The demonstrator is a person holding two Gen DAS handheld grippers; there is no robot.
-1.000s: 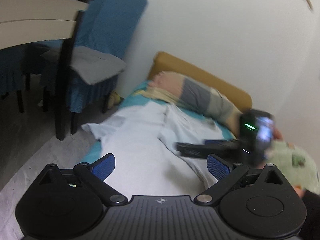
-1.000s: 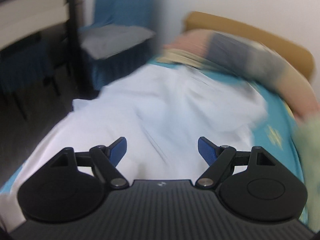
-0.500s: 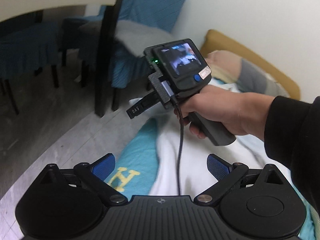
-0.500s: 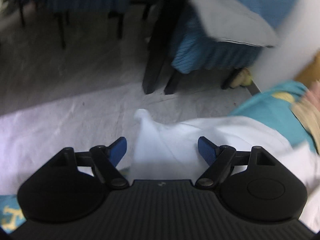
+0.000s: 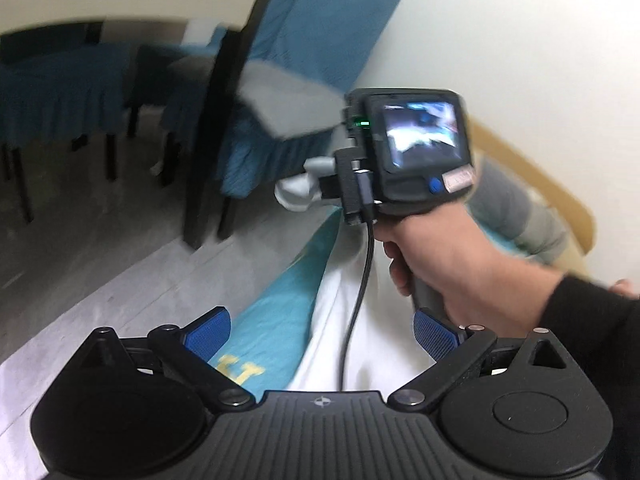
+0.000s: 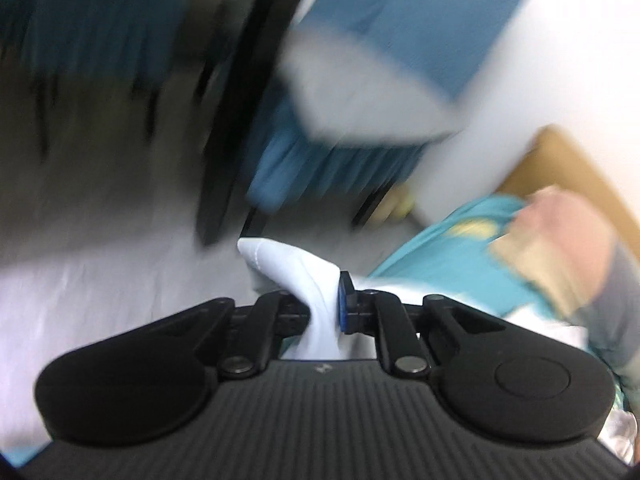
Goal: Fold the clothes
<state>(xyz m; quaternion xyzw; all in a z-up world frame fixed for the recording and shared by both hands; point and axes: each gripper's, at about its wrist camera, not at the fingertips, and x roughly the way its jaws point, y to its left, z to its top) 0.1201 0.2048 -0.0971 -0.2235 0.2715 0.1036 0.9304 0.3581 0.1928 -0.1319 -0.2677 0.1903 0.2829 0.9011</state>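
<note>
The folding is only at its start: the white cloth (image 6: 316, 292) lies mostly spread on the teal sheet (image 5: 280, 320), with no fold visible. The right tongs (image 6: 326, 300) are closed on one corner of the cloth. The left tongs (image 5: 320, 332) stand wide open and empty over its edge. Further ahead the person's right hand (image 5: 452, 264) grips its handle, apparently pointing slightly downward; the picture is blurred.

Ahead of my left hand-held gripper (image 5: 322, 334), the person's right hand (image 5: 452, 264) and its cable (image 5: 360, 280) block the way. The grey floor (image 5: 100, 280) lies open leftward, up to a dark table leg (image 5: 216, 120) and blue-covered chair (image 5: 304, 60).
</note>
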